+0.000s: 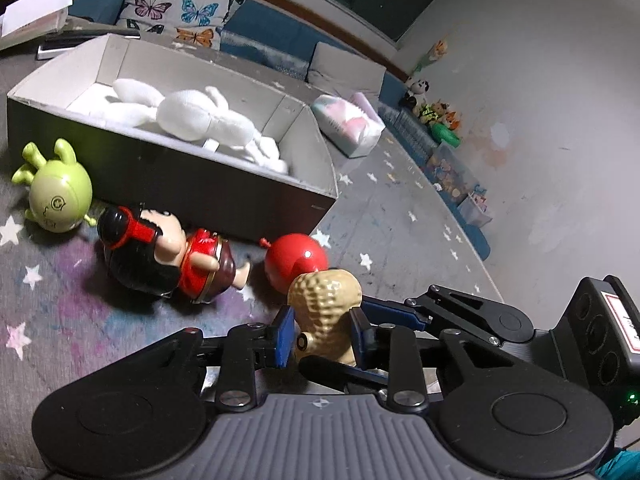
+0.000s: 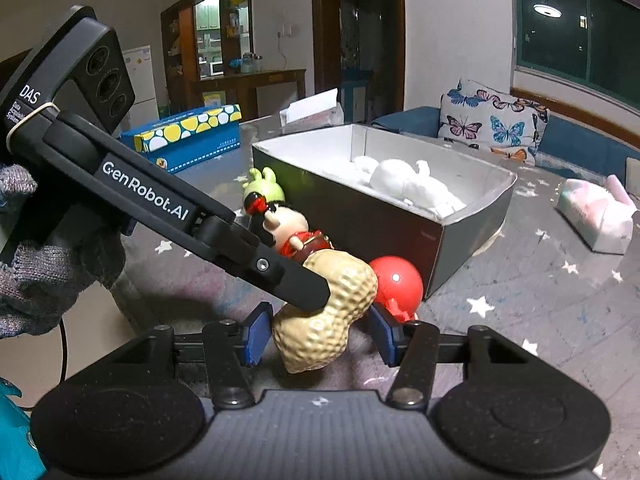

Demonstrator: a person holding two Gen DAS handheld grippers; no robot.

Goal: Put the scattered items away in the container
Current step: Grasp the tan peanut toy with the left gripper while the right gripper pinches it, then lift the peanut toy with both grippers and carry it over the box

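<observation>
Peanut toy (image 1: 324, 312) clamped in left tool (image 1: 322, 334); right tool (image 2: 318, 334) apart, straddling it.

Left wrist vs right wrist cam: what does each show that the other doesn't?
Left wrist only: row of plush toys along the wall, clear storage bins.
Right wrist only: blue spotted box, gloved hand, kitchen behind.
Both: peanut toy in the foreground, red ball, doll figure, green alien toy, container holding a white plush, butterfly pillow, tissue pack.
</observation>
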